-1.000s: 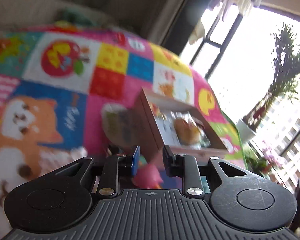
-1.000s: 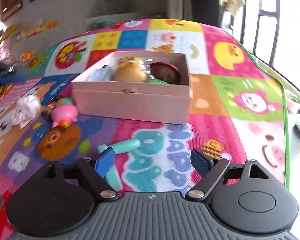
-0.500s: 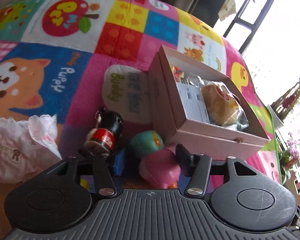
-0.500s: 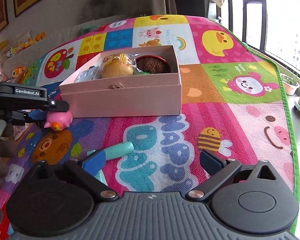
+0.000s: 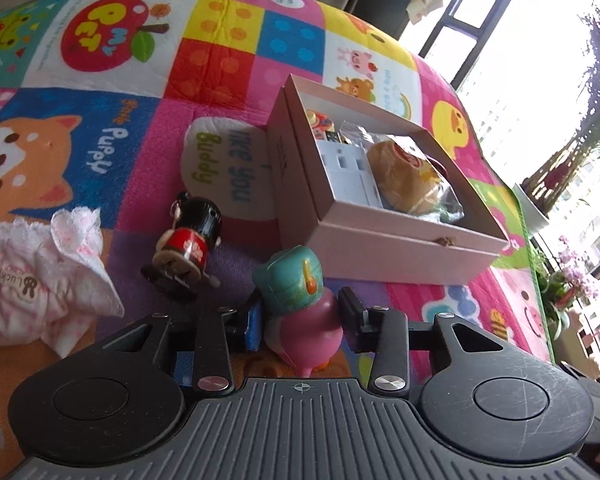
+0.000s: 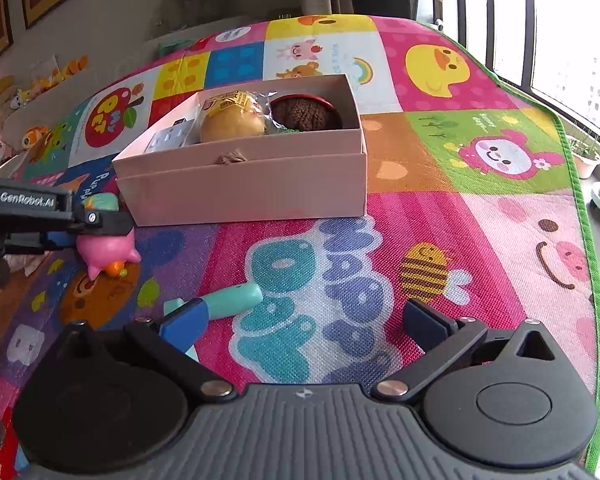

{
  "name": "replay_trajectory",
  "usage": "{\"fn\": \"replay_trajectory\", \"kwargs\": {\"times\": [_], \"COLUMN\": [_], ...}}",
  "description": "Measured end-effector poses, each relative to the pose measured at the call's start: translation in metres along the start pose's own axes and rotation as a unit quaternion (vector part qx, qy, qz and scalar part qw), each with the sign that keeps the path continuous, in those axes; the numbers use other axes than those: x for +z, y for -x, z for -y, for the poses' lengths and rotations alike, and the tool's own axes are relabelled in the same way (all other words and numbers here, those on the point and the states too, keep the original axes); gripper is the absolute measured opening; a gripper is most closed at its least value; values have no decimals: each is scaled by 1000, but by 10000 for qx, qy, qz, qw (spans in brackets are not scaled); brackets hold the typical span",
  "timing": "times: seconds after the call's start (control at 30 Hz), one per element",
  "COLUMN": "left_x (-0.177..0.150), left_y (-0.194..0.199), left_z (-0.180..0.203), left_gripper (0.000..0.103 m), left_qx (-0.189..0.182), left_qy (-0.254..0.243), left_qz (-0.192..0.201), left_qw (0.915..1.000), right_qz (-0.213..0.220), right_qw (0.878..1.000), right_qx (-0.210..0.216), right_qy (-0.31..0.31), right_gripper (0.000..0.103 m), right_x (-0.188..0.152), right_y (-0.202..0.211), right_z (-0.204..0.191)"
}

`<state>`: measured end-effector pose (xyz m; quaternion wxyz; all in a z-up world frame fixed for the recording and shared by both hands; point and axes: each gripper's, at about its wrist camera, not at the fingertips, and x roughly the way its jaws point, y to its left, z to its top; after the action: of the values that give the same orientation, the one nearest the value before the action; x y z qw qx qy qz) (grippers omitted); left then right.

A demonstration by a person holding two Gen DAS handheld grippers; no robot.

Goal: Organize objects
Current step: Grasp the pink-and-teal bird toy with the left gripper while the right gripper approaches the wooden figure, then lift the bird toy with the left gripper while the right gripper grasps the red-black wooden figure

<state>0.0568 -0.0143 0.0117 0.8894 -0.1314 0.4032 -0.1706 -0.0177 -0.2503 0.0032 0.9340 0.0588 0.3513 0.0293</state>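
Pink and teal, the small duck-like toy [image 5: 300,312] sits between the fingers of the left gripper [image 5: 300,326], whose blue and black pads press its pink body from both sides; in the right wrist view the toy [image 6: 106,250] appears held just above the play mat [image 6: 440,184], beside the near left corner of the pink cardboard box [image 6: 244,188]. That box [image 5: 388,240] lies open on the mat [image 5: 112,148] and already holds a wrapped bun [image 6: 232,122], a brown knitted item [image 6: 306,114] at its right end and a white block [image 5: 350,176] at its left end. Left of the gripped toy, a little wooden doll [image 5: 188,246] with a black head and red body lies tilted on the mat, well apart from the box, and further left a crumpled pink-and-white cloth [image 5: 46,274] rests in a heap. The right gripper [image 6: 304,322] hovers low over the mat with its fingers spread wide and nothing between them; a teal cylindrical object [image 6: 232,300] lies on the mat just ahead of its left finger [image 6: 184,322], partly hidden by it. Beyond the mat's green edge, potted plants [image 5: 556,288] stand near the window.
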Motion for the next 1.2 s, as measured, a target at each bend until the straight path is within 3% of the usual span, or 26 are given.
{"fn": "replay_trajectory", "kwargs": {"times": [0.2,0.3,0.37,0.47,0.53,0.57,0.67,0.83,0.97,1.13,1.2], "left_x": [-19,-32,-38,-43,-46,-48,-54,-58,-60,-57,-56], "left_y": [25,52,68,89,99,103,109,110,109,107,102], "left_z": [-7,-18,-31,-57,-69,-74,-85,-91,-90,-93,-90], "left_gripper": [42,41,41,41,41,41,42,42,42,42,42], "left_qx": [-201,-52,176,231,236,254,135,2,-25,-161,-407], "left_qy": [-29,-229,-332,-135,-44,-28,88,281,215,350,400], "left_qz": [-137,16,107,163,230,263,314,368,417,374,244], "left_qw": [9997,9997,9992,9995,9994,9993,9994,9989,9989,9986,9981], "right_qz": [-142,-341,-465,-181,51,96,-65,-140,-399,-570,-622], "right_qw": [9998,9992,9983,9952,9894,9858,9779,9766,9748,9755,9721], "right_qx": [-14,12,230,700,902,1020,1350,1025,824,1036,1165], "right_qy": [132,216,263,654,1139,1328,1592,1884,2035,1854,1940], "right_gripper": [103,103,103,103,97,88,70,66,36,33,32], "right_x": [2,8,15,25,32,36,48,59,57,52,43], "right_y": [-2,-4,-2,11,18,18,0,-48,-73,-53,-34], "right_z": [-2,-4,-11,-46,-82,-101,-149,-203,-211,-188,-172]}}
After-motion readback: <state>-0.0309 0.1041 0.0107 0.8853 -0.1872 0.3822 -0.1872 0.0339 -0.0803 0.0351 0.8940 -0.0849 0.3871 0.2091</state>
